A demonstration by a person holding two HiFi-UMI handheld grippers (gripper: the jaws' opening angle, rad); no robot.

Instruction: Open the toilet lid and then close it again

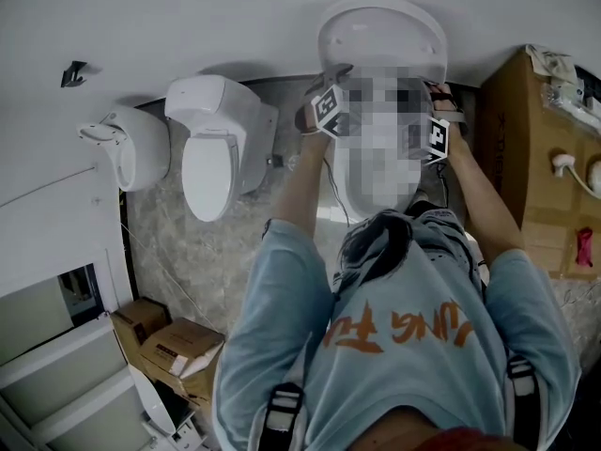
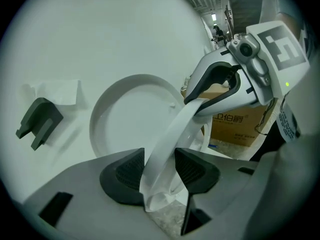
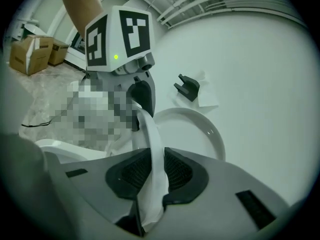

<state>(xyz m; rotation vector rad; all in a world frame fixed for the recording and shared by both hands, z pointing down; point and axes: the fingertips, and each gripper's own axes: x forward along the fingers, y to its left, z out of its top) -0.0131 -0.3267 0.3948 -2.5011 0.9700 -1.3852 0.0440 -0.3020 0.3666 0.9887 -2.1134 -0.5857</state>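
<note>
The head view looked steeply down over the person's shoulders and arms onto the raised toilet lid (image 1: pixel 380 31) at the wall. The left gripper (image 2: pixel 159 171) view and right gripper (image 3: pixel 150 176) view sat close behind their own jaws, each facing the other gripper across the white rim (image 2: pixel 170 134) both clamped. All three shared the lid and the dark wall bracket (image 1: pixel 73 71).

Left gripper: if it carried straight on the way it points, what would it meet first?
The white rim held between the left gripper's tongs is first in line. Past that, it would probably meet the raised lid behind it, though depth is unclear.
</note>
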